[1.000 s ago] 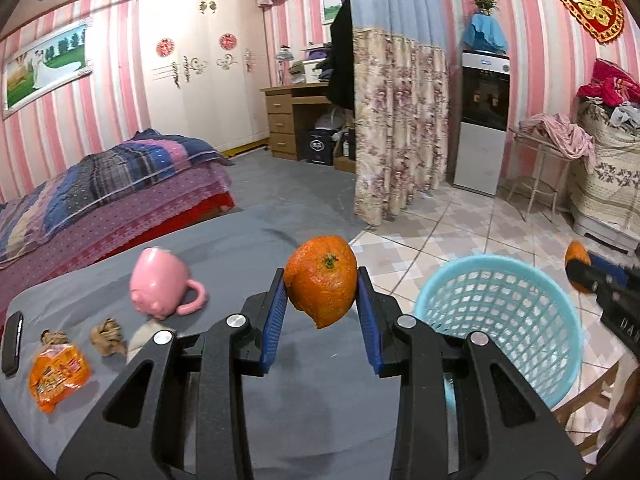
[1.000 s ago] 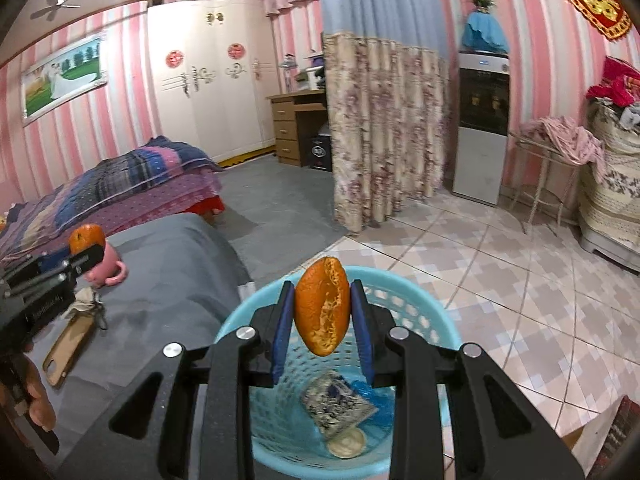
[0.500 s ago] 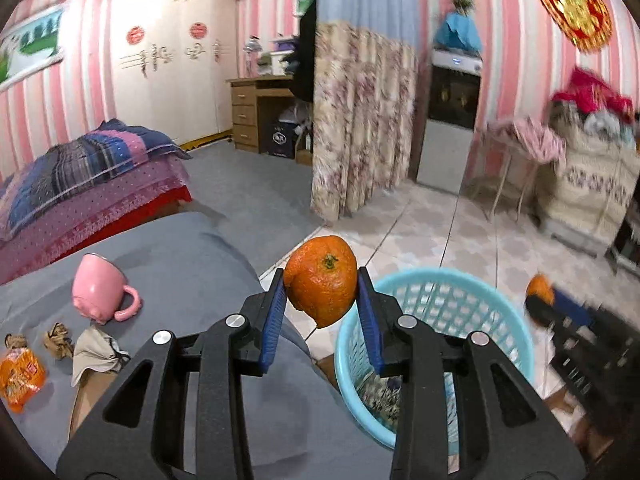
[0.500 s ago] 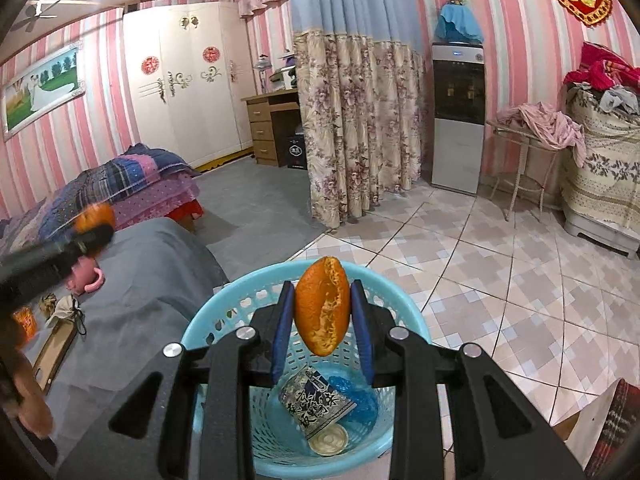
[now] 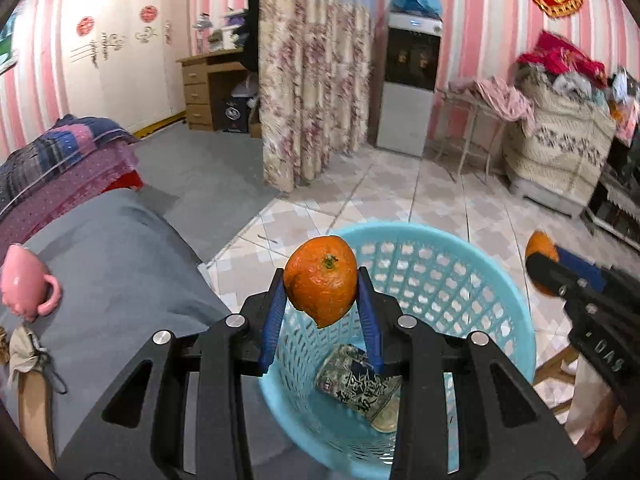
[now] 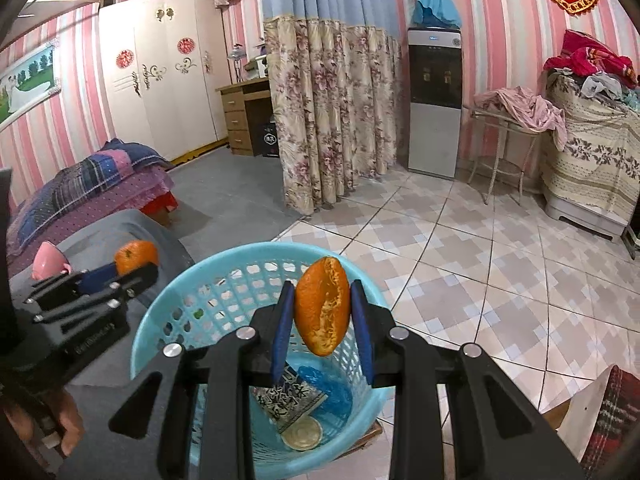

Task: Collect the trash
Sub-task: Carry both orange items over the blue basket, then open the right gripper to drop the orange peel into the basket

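Observation:
My left gripper (image 5: 322,300) is shut on a piece of orange peel (image 5: 322,280) with a green stem end, held above the near rim of the light blue basket (image 5: 460,256). My right gripper (image 6: 322,312) is shut on a second orange peel (image 6: 322,308), torn edge facing me, over the same basket (image 6: 168,320). Inside the basket lie a patterned wrapper (image 6: 290,398), a blue plastic scrap (image 6: 328,384) and a round lid (image 6: 301,434). In the right wrist view the left gripper (image 6: 134,266) shows at the basket's left side; in the left wrist view the right gripper (image 5: 540,264) shows at the far right.
A grey-covered table (image 5: 112,264) lies to the left with a pink mug (image 5: 24,284) and a crumpled cloth (image 5: 22,346) on it. The basket stands on tiled floor (image 6: 500,260). Beyond are a floral curtain (image 6: 332,120), a water dispenser (image 6: 434,100) and a bed (image 6: 80,188).
The left gripper has swung right and down from over the table to above the basket, still holding its peel. The right gripper sank slightly over the basket.

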Motion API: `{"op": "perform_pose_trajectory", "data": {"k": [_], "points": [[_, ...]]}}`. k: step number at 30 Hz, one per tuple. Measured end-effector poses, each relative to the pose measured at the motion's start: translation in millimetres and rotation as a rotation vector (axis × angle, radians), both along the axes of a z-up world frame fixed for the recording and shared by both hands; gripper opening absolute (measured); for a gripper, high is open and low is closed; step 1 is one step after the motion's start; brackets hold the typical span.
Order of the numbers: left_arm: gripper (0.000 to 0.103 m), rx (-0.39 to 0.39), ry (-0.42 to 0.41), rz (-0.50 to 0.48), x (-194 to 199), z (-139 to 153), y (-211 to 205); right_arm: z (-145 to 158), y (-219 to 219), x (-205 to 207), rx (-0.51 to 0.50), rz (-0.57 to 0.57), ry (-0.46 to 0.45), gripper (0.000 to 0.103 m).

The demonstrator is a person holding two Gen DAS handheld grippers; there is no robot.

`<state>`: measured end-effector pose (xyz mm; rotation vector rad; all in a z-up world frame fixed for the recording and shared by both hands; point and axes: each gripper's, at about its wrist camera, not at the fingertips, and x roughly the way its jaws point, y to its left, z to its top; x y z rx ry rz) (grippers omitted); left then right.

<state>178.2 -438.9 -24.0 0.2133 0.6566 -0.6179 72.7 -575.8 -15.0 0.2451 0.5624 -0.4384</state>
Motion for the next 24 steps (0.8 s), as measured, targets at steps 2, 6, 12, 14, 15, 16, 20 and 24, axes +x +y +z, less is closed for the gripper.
{"op": "perform_pose_trajectory", "data": {"k": [2,6,12,14,15,16,20,24], "points": [[0.051,0.019,0.009,0.007,5,-6,-2,-1,0,0,-0.004,-0.003,0.006,0.029],[0.076,0.019,-0.018,0.063,14,1,12,-2,-2,1,-0.002,-0.011,0.004,0.029],[0.092,-0.010,-0.039,0.156,28,17,54,-5,1,7,0.014,-0.009,-0.006,0.029],[0.092,-0.011,-0.039,0.179,33,20,65,-7,4,12,0.026,0.000,-0.010,0.029],[0.092,-0.016,-0.038,0.189,35,22,69,-9,8,16,0.023,0.006,-0.005,0.029],[0.092,-0.027,-0.030,0.200,38,24,75,-10,10,20,0.019,0.007,0.000,0.029],[0.092,-0.042,-0.028,0.233,45,30,88,-16,16,33,0.030,0.003,0.005,0.031],[0.092,-0.033,-0.037,0.259,48,35,98,-24,23,46,0.041,0.018,0.016,0.038]]}}
